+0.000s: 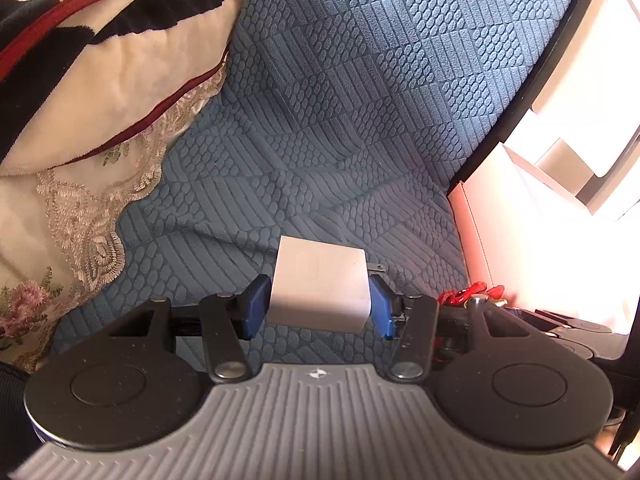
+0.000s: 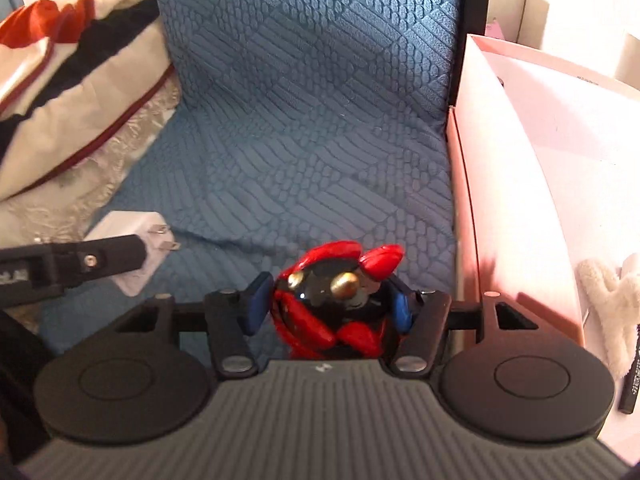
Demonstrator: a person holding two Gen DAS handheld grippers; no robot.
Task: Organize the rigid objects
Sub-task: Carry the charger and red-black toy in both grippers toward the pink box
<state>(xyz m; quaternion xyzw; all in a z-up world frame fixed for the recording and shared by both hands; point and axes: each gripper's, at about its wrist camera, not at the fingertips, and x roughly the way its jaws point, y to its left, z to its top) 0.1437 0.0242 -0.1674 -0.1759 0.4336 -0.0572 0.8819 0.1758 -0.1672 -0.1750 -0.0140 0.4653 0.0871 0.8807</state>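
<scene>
My left gripper [image 1: 318, 304] is shut on a white plug-in charger [image 1: 320, 284], held just above the blue textured sofa cover [image 1: 320, 120]. The charger also shows in the right wrist view [image 2: 132, 248], its two metal prongs pointing right, with the left gripper's finger across it. My right gripper [image 2: 328, 304] is shut on a red and black figurine [image 2: 332, 300] with gold studs. The figurine's red top also shows in the left wrist view [image 1: 472, 292]. A pink open box [image 2: 520, 200] stands right of the right gripper.
A cream, black and red blanket with lace trim [image 1: 80, 120] lies on the sofa's left side. A white fluffy item [image 2: 612, 304] and a black pen-like object [image 2: 630, 384] lie in the pink box. The sofa's black frame edge [image 2: 476, 40] runs behind the box.
</scene>
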